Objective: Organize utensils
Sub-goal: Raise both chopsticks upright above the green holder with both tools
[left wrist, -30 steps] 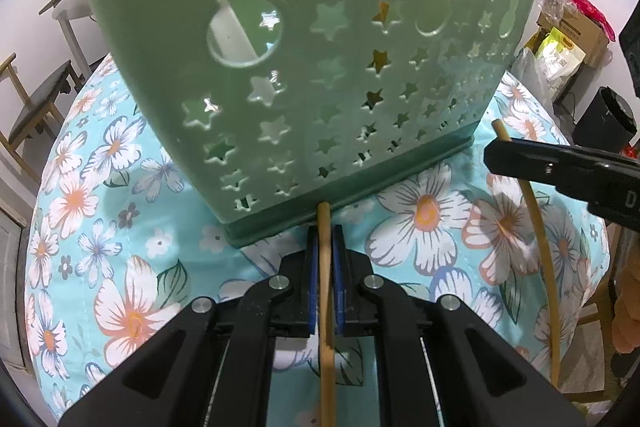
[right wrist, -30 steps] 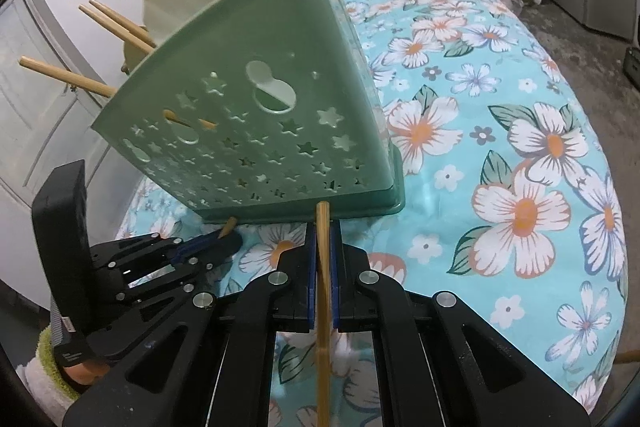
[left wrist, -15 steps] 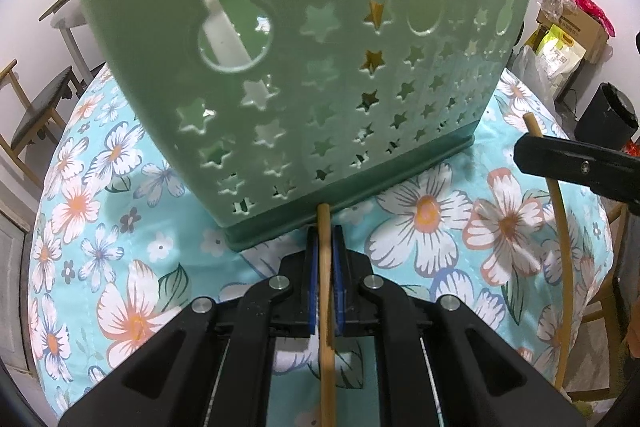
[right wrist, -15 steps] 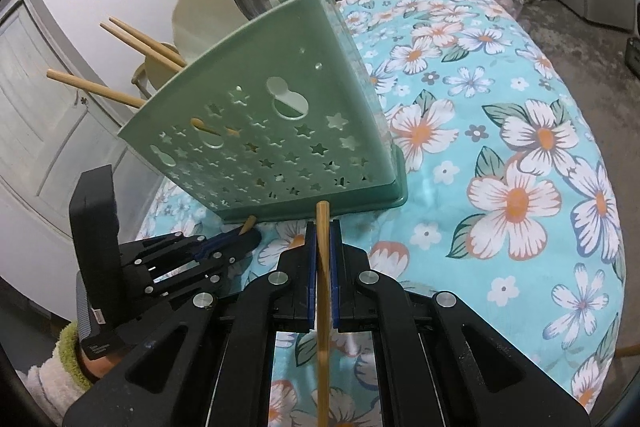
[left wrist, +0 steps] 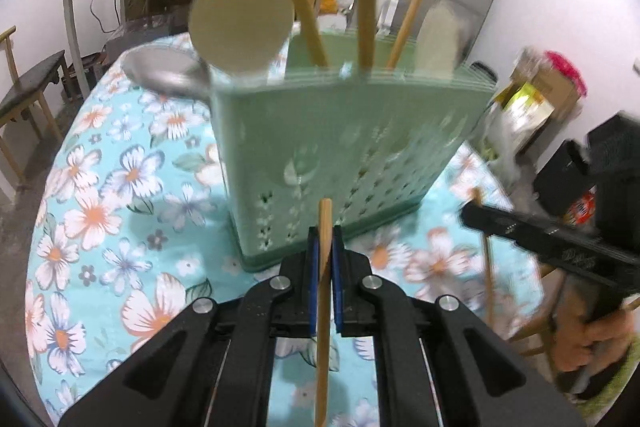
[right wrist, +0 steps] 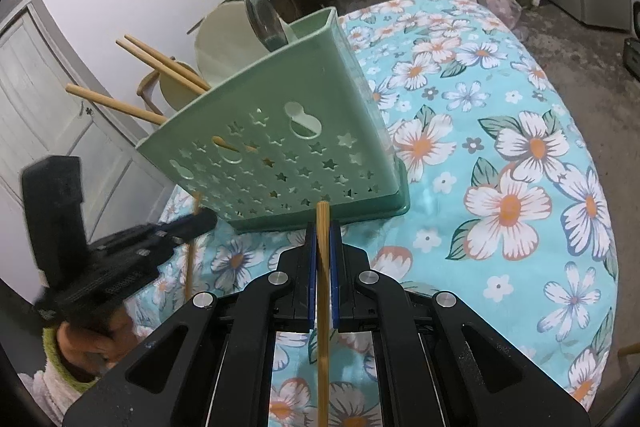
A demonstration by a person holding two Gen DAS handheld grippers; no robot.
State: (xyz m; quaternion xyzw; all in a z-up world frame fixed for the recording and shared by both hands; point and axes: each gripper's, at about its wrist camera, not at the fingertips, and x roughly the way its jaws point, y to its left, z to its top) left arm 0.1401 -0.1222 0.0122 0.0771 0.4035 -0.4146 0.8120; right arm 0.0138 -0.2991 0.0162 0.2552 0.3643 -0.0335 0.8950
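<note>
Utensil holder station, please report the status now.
Left tongs shut on a chopstick. Right tongs shut on another chopstick. Green utensil holder just ahead, already holding chopsticks and a spoon. Nothing blocks its opening.

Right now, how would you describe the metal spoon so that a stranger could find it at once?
Look at the green holder with star-shaped holes, standing on the flowered tablecloth. Several utensils stick out of its open top. The metal spoon is at the corner end, its bowl up; it is the only grey, shiny piece among bamboo chopsticks and pale cream utensils.
</note>
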